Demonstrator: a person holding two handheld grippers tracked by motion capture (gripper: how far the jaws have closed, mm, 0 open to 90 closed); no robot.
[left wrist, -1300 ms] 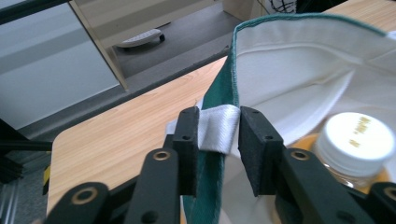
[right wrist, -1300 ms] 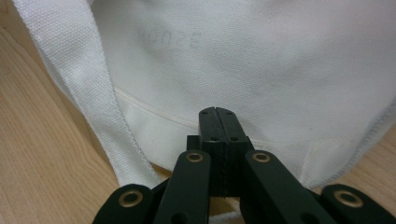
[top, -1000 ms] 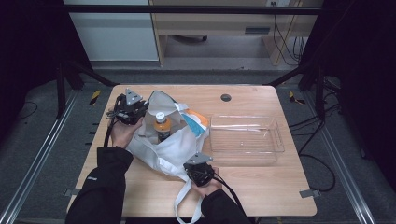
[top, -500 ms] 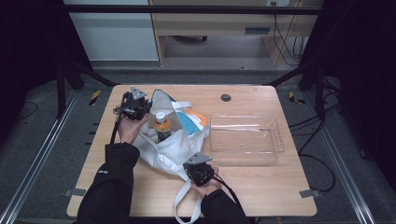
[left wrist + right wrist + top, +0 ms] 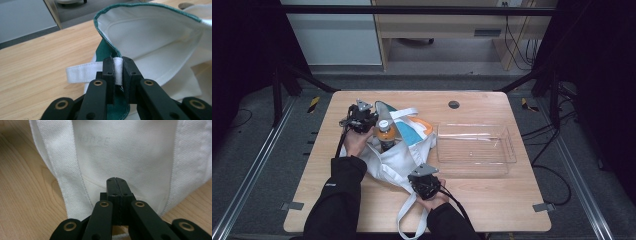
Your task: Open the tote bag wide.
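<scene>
A: Where does the white tote bag (image 5: 397, 157) lie?

B: Left of centre in the high view, slumped on the wooden table (image 5: 492, 200), its mouth toward the upper left of the frame. An orange bottle (image 5: 385, 134) with a pale cap stands in that mouth, and a teal and orange packet (image 5: 416, 129) lies just to the right of it.

A: And the left gripper (image 5: 368, 119)?

B: It sits at the upper left of the bag. In the left gripper view its jaws are pinching a white strap (image 5: 82, 74) of the bag right at the green-trimmed rim (image 5: 106, 41), the webbing squeezed between the two pads.

A: The right gripper (image 5: 422, 181)?

B: Low in the high view, at the bag's near edge. In the right gripper view its jaws are pressed together, tip against tip, with the white cloth directly behind them. Whether any fabric is caught between them cannot be told.

A: Anything else on the table?

B: A clear plastic tray (image 5: 504, 160) to the right of the bag, close beside it.
</scene>
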